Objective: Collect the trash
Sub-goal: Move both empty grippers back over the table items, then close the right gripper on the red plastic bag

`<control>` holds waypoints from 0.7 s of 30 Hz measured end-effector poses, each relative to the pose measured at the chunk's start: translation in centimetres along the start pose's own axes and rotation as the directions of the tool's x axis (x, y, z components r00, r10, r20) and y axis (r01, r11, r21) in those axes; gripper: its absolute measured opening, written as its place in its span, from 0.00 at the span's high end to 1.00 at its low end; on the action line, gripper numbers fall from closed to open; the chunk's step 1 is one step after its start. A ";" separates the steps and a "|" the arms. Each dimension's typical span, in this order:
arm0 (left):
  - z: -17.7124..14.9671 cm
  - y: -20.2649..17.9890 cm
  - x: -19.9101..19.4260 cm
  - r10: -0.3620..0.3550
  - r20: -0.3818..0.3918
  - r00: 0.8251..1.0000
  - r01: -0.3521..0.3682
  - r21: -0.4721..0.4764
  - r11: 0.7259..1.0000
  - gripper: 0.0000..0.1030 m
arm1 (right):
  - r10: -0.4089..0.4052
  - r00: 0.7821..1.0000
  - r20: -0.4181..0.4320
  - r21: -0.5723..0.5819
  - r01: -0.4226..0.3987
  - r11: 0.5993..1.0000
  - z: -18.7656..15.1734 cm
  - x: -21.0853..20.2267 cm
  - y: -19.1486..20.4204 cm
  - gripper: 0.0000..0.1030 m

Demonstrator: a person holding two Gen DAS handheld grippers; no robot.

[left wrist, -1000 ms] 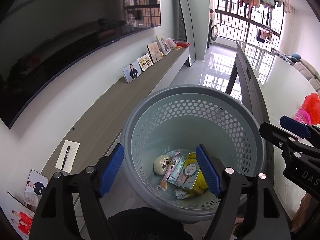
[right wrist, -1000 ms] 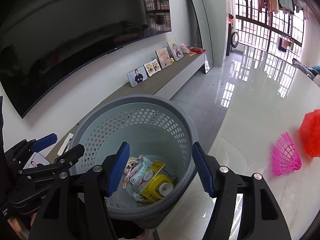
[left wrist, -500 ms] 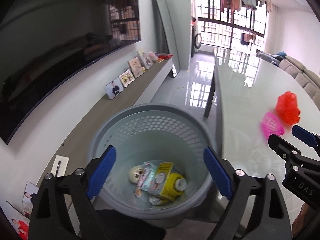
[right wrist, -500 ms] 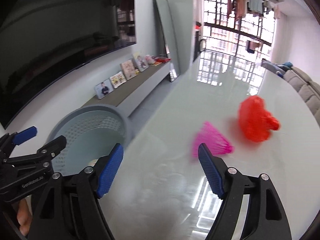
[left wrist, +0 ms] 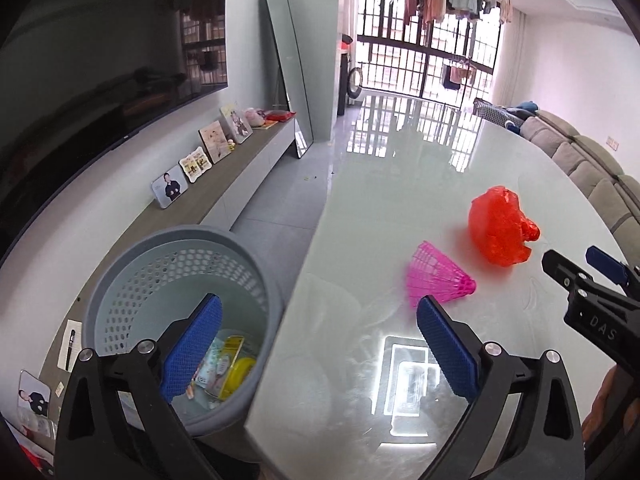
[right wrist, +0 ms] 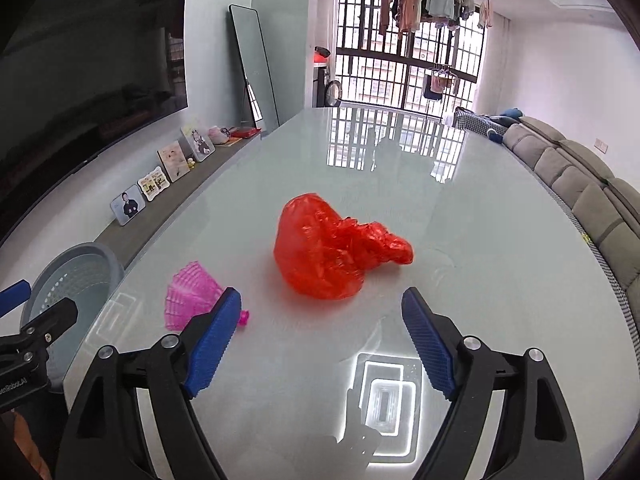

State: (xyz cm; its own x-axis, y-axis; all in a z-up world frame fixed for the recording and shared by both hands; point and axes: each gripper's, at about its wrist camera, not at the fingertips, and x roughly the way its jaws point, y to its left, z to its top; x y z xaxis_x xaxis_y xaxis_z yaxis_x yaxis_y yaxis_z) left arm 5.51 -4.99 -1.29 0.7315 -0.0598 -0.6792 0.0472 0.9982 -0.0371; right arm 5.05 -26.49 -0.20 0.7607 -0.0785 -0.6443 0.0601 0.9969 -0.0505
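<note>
A crumpled red plastic bag [right wrist: 332, 254] lies on the glossy pale table [right wrist: 460, 272], with a pink plastic shuttlecock [right wrist: 192, 300] on its side to its left. Both also show in the left wrist view, the bag [left wrist: 500, 230] and the shuttlecock [left wrist: 438, 278]. My right gripper [right wrist: 320, 340] is open and empty, a short way in front of the bag. My left gripper [left wrist: 320, 344] is open and empty over the table's left edge, beside the grey perforated bin [left wrist: 120, 276], which holds several wrappers and a yellow item [left wrist: 236, 372].
The bin stands on the floor against the table's left edge and also shows in the right wrist view [right wrist: 80, 268]. A low shelf with photo frames [left wrist: 200, 160] runs along the left wall under a dark TV. A grey sofa [right wrist: 580, 184] lines the right side.
Both grippers have swung right, away from above the bin and toward the table. The red bag and the shuttlecock now sit in front of them. Both jaws stayed open and empty.
</note>
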 end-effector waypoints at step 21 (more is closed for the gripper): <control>1.5 -3.2 3.8 0.013 -0.064 0.998 -0.013 -0.006 1.000 0.07 | 0.032 0.992 -0.121 -0.072 -0.041 0.997 3.5 10.2 -0.3 0.23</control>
State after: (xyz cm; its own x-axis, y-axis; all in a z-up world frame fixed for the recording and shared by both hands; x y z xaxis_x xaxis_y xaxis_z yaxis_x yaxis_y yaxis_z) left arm 9.14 -8.42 -2.65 0.6872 -0.0466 -0.7250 0.0331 0.9989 -0.0328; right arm 15.04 -27.60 -4.04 0.6787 -0.0456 -0.7330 -0.0182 0.9967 -0.0788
